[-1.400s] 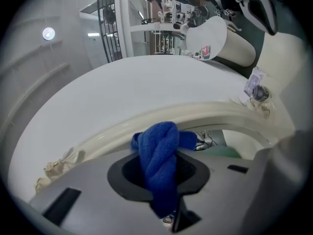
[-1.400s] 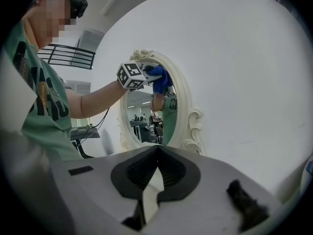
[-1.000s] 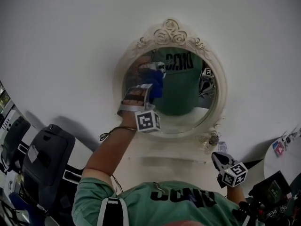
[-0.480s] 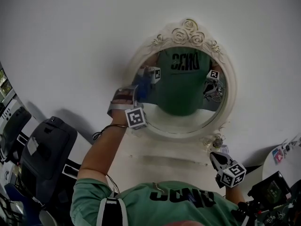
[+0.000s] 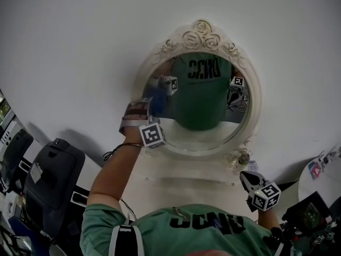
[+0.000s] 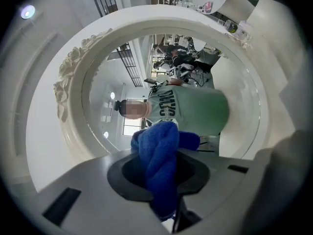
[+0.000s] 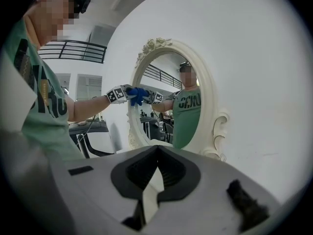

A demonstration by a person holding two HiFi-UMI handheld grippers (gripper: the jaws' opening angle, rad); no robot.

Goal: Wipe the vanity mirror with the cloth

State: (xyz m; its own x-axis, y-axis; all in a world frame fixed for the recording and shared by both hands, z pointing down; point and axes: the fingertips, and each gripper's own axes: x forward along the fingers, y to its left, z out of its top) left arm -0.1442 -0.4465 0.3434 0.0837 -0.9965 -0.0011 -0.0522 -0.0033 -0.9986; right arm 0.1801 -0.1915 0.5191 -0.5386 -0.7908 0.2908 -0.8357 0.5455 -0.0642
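The oval vanity mirror (image 5: pixel 205 108) in an ornate cream frame (image 5: pixel 197 35) hangs on a white wall. My left gripper (image 5: pixel 149 99) is raised to the left edge of the glass and is shut on a blue cloth (image 6: pixel 159 136), which bunches out past the jaws against the glass (image 6: pixel 195 82). The right gripper view shows the same cloth (image 7: pixel 137 95) at the mirror's (image 7: pixel 171 97) left rim. My right gripper (image 5: pixel 246 178) hangs low at the right, below the frame and apart from it. Its jaws meet with nothing between them (image 7: pixel 157 153).
A black office chair (image 5: pixel 50 169) stands at the lower left. A round white table (image 5: pixel 319 172) with small items and a black device (image 5: pixel 309 212) sit at the lower right. A small knob (image 5: pixel 243 157) sits on the frame's lower right.
My left gripper has carried the cloth from the upper middle of the glass leftward and down to its left edge. The right gripper has stayed put.
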